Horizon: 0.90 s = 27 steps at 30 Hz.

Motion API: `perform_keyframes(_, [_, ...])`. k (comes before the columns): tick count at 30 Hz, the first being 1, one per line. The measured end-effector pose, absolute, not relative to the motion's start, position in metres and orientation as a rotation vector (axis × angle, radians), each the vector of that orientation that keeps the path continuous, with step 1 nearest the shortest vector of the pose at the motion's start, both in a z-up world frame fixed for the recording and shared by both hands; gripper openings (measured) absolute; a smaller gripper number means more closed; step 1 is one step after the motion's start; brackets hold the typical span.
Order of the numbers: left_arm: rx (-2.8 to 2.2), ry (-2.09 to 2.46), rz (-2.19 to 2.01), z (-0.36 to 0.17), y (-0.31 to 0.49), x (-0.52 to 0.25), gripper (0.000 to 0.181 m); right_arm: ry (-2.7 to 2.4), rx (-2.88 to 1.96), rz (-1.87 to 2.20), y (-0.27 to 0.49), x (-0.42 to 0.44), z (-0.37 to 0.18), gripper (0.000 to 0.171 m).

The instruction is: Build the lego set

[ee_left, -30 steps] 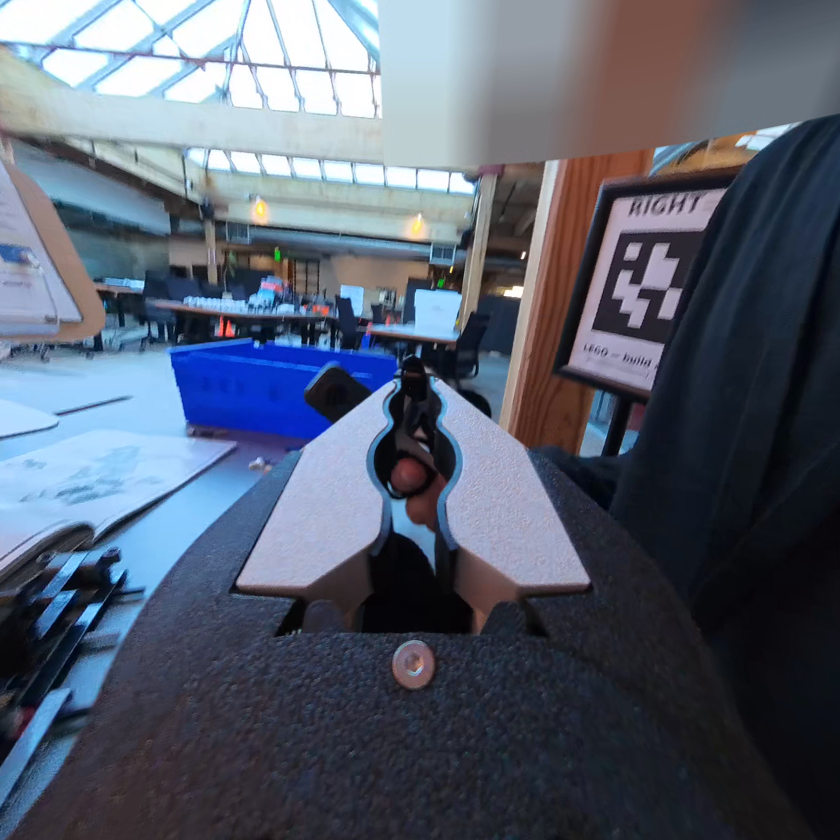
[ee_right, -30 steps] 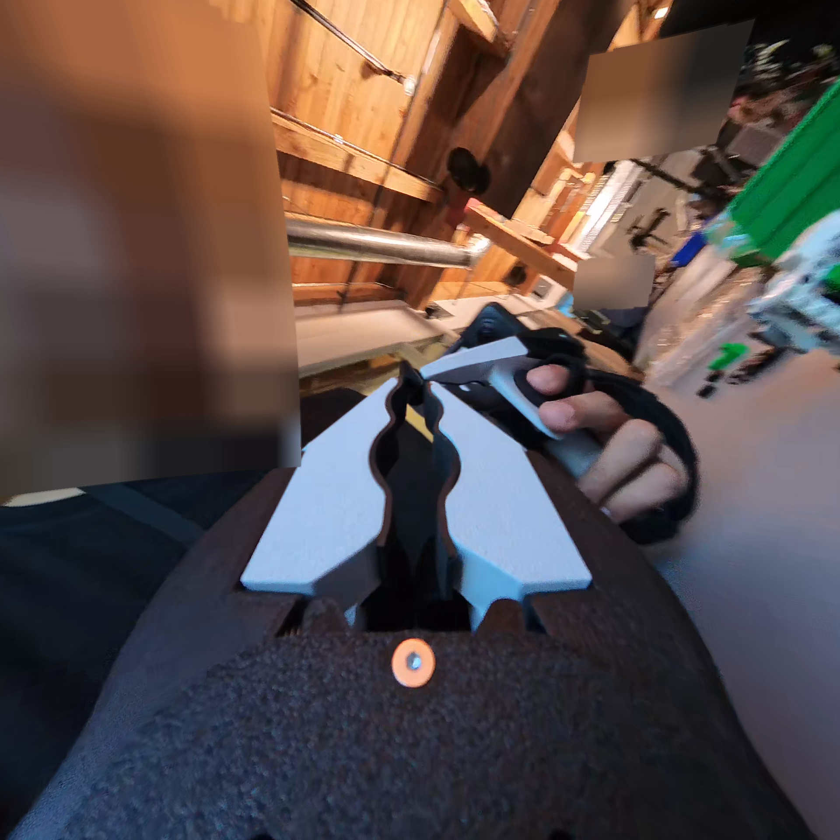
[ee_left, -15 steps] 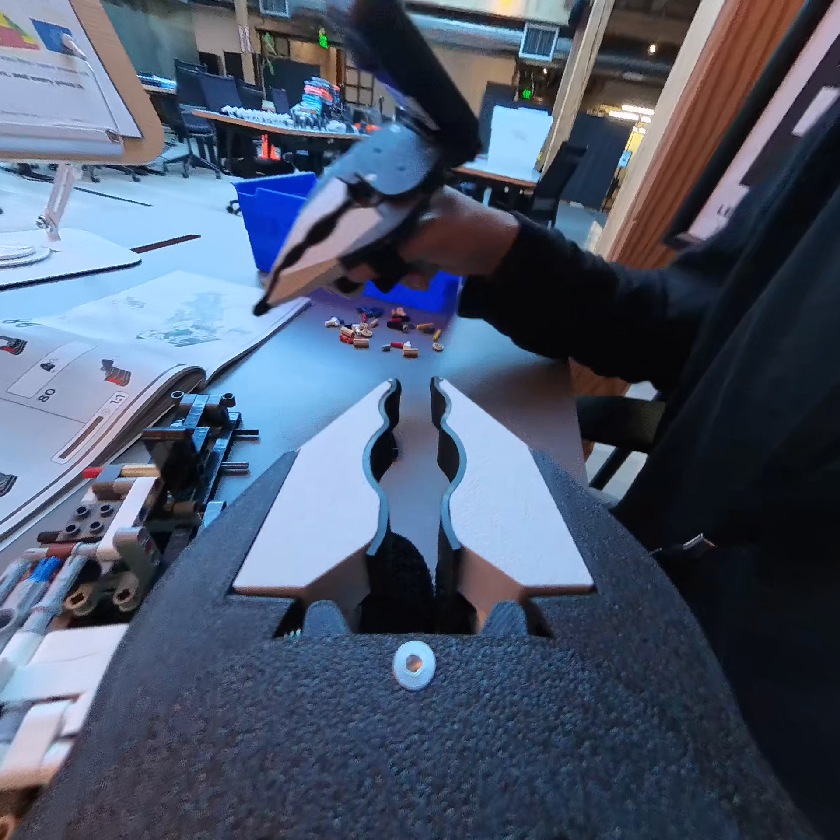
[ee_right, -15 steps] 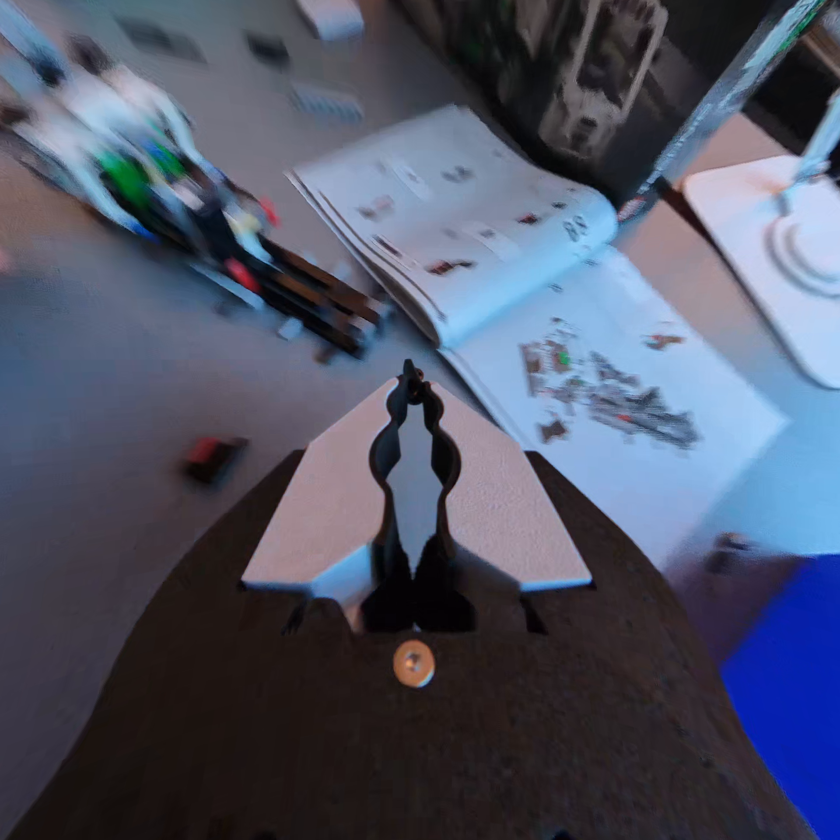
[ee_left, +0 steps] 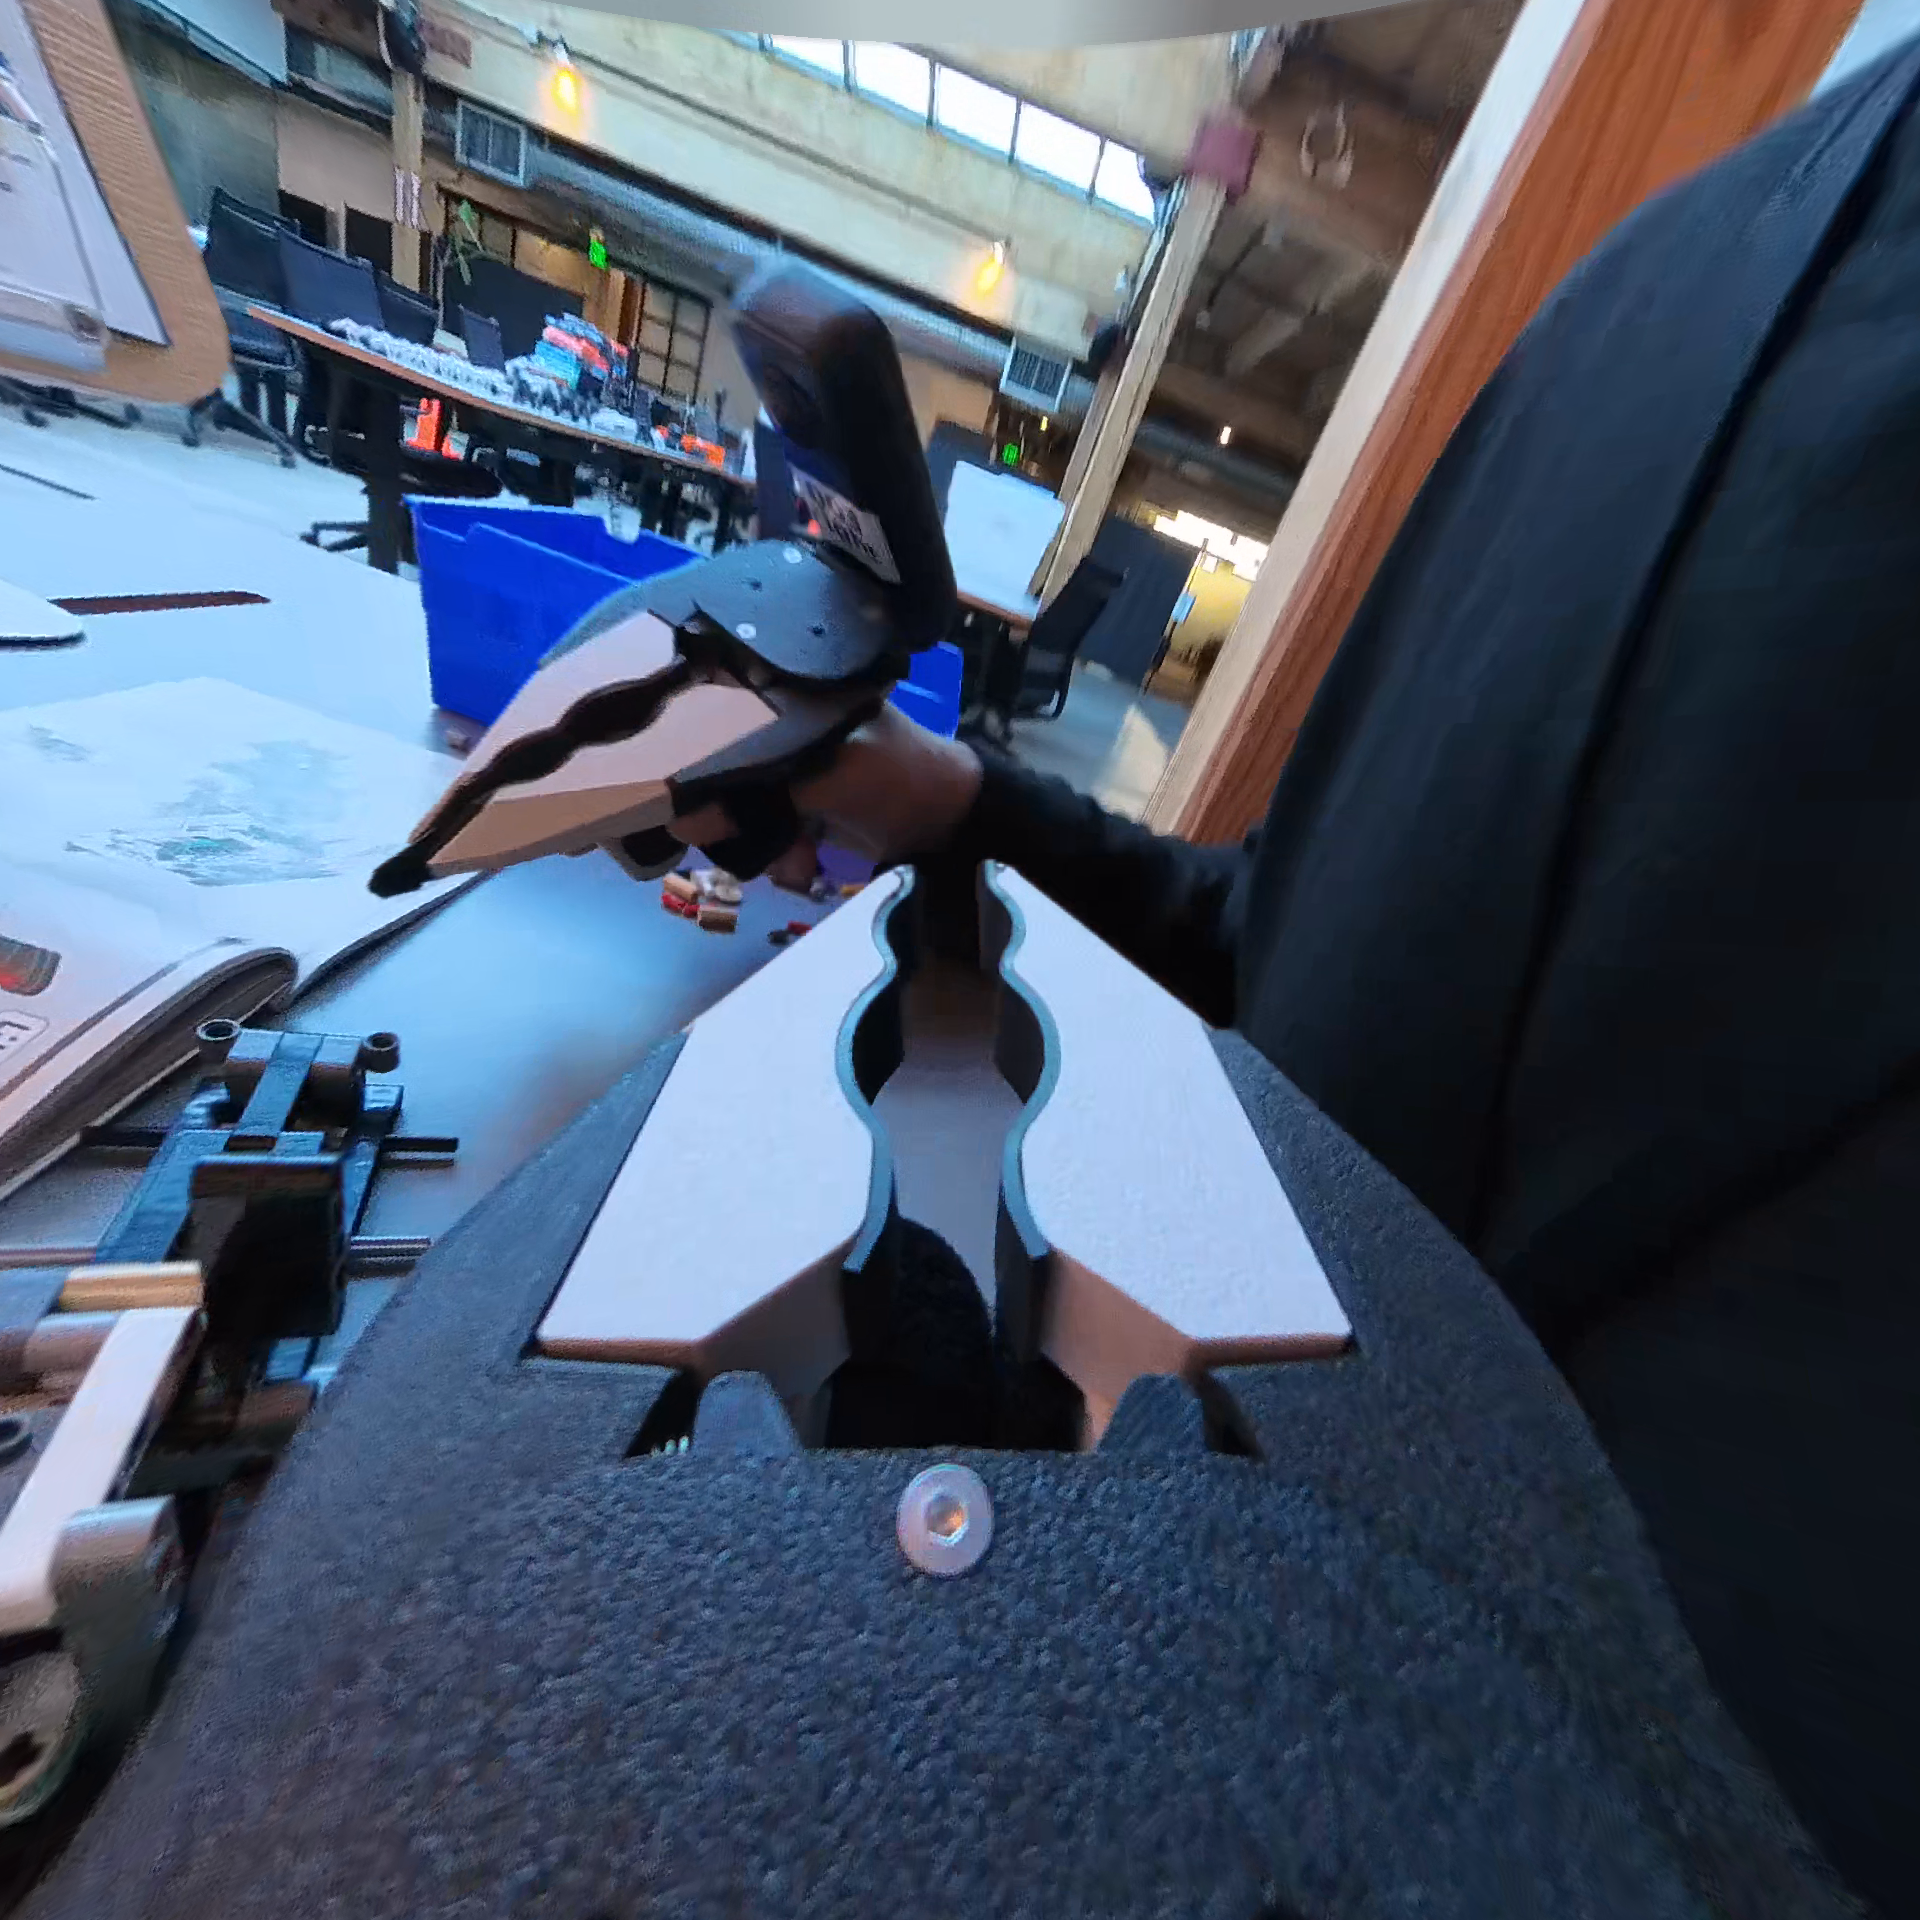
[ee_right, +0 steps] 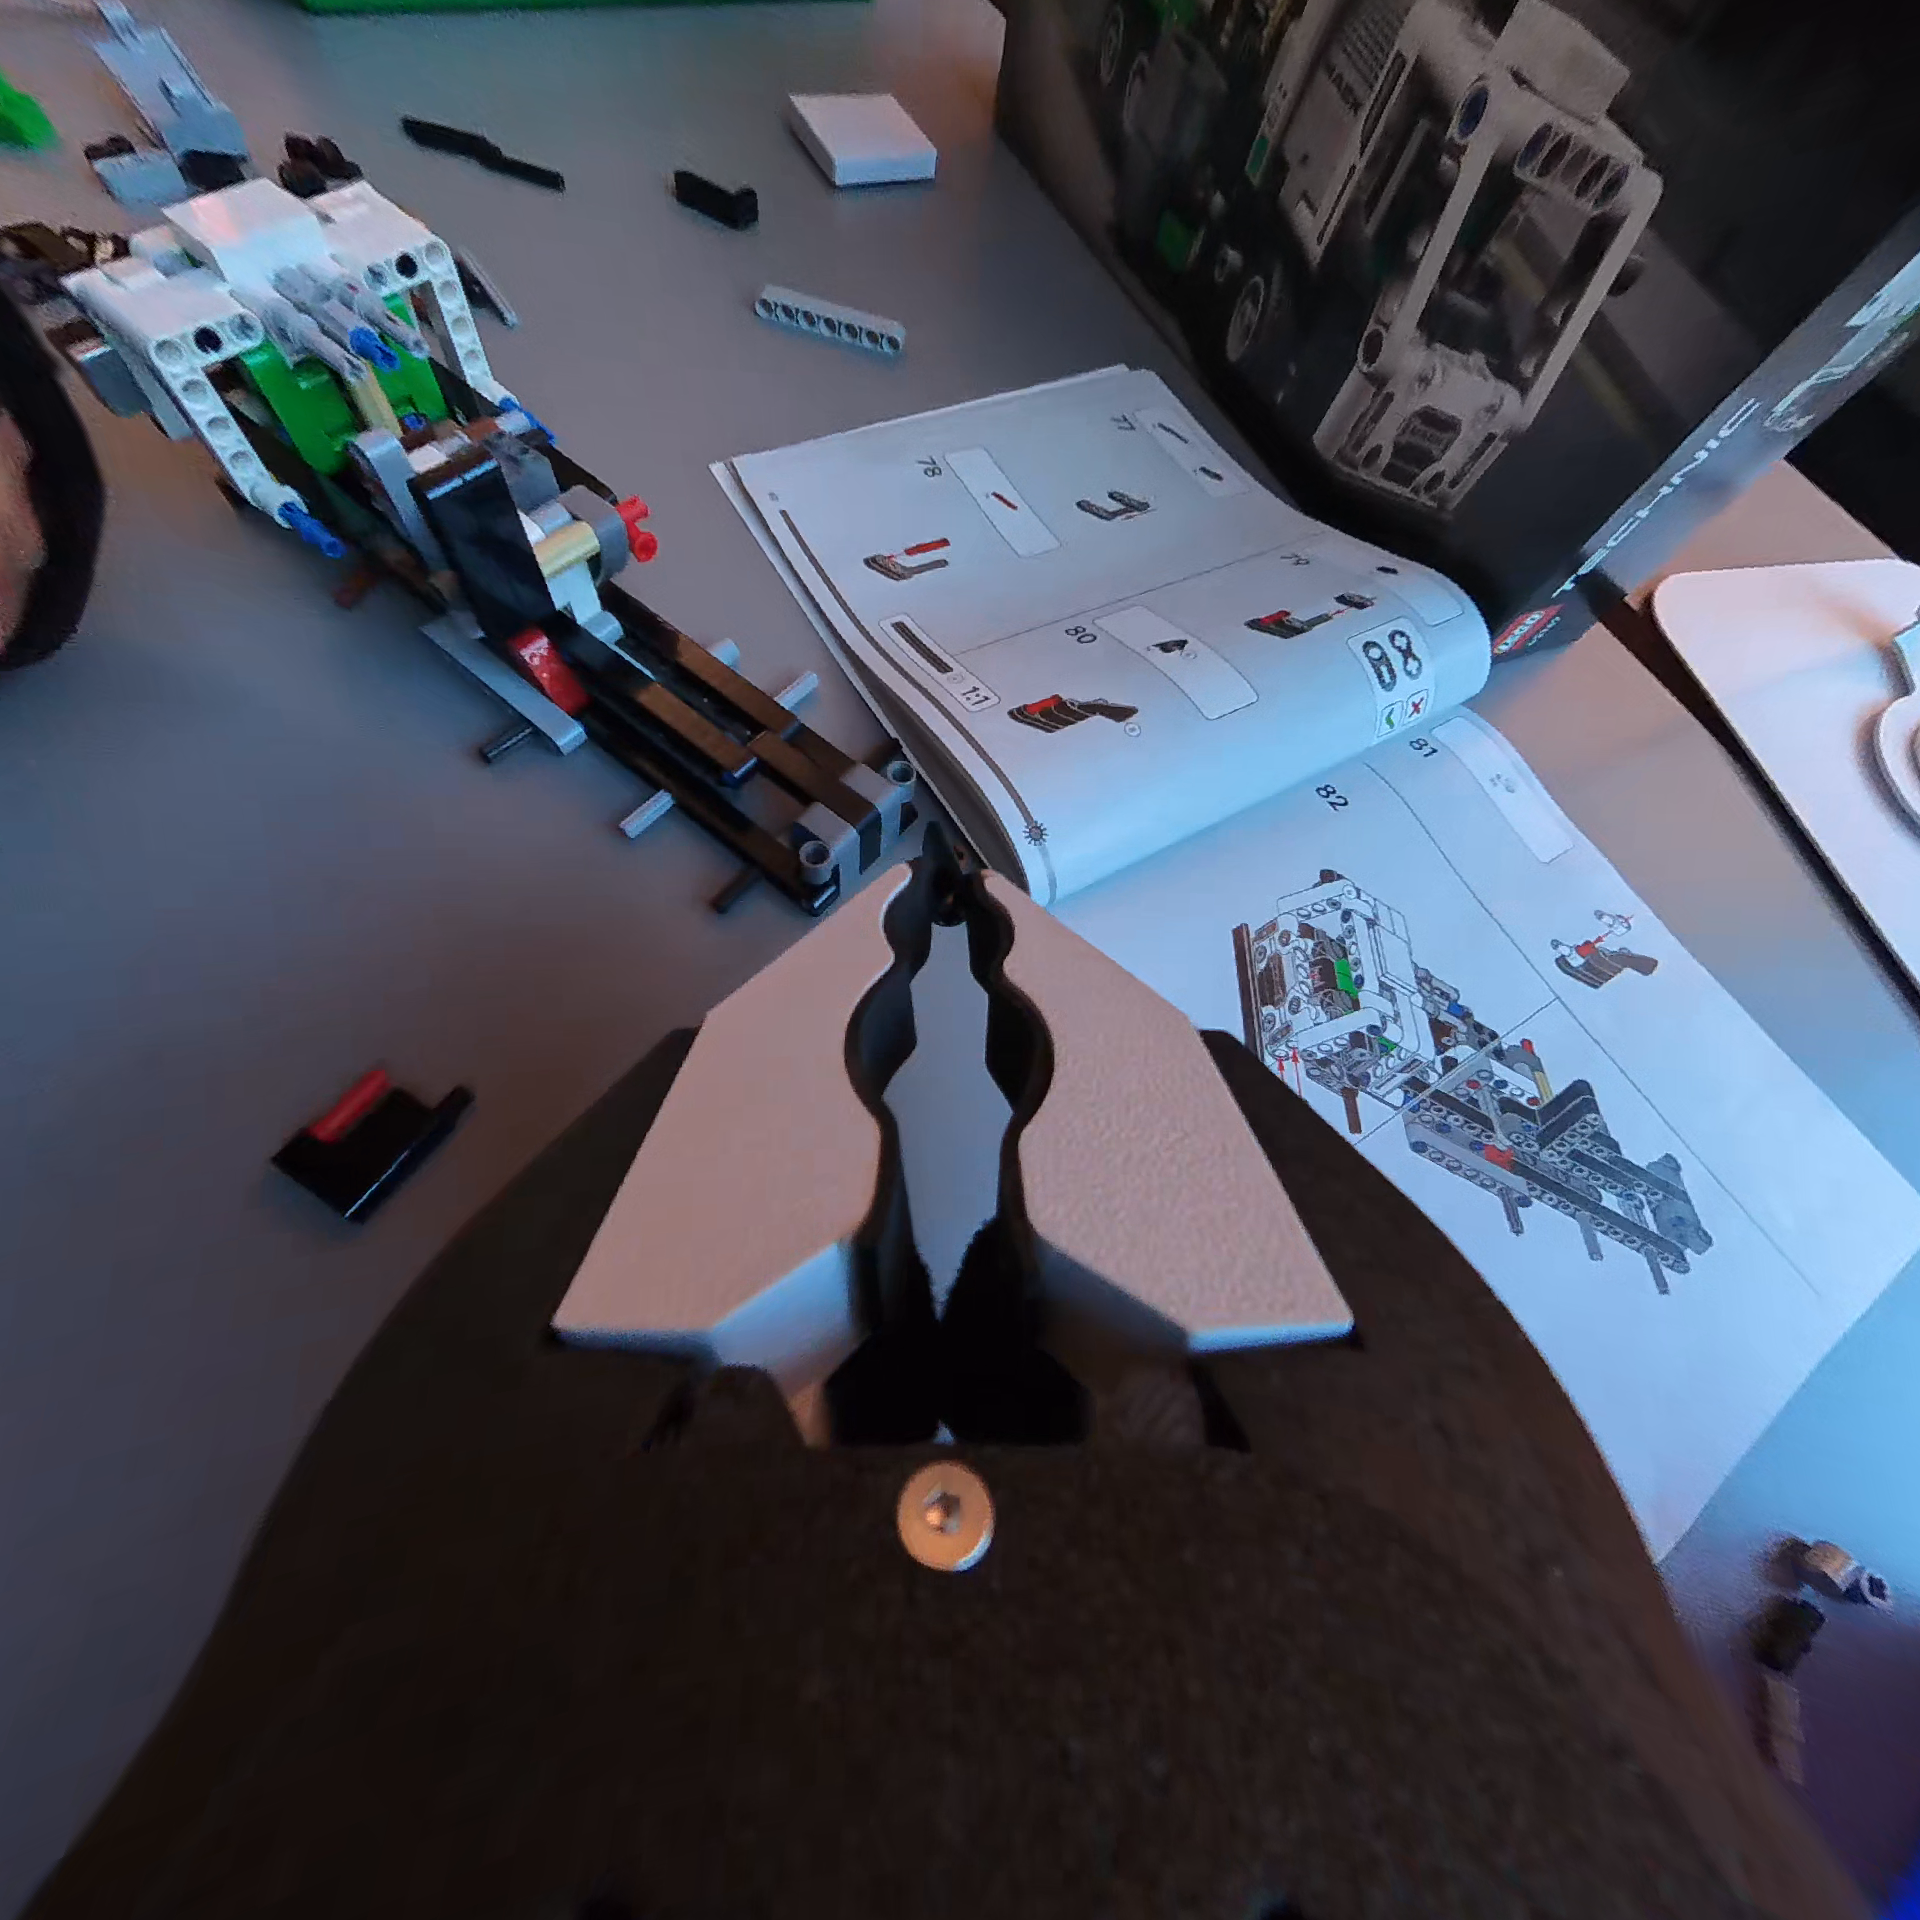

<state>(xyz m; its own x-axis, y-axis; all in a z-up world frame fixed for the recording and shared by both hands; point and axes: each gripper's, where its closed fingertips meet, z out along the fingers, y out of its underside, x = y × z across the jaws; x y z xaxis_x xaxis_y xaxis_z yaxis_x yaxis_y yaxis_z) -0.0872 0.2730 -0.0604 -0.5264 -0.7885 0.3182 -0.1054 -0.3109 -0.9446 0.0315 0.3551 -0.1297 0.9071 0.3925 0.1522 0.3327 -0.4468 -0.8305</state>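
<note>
The right gripper [ee_right: 951, 883], pinching maybe a tiny black pin, hovers beside the stiff, breakable lego truck frame [ee_right: 436, 488].

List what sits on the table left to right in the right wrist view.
Partly built white, green and black lego model → open white instruction booklet → dark set box → white flat stand base.

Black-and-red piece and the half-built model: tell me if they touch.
Apart. The right wrist view shows bare table between the black-and-red piece and the half-built model.
</note>
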Motion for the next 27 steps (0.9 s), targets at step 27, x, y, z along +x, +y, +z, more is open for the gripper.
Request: perform_keyframes(27, [-1.107, 1.466, -1.774, -0.065, 0.279, -0.085, 0.008, -0.898, -1.477, -0.237, 0.343, -0.005, -0.086, 0.005])
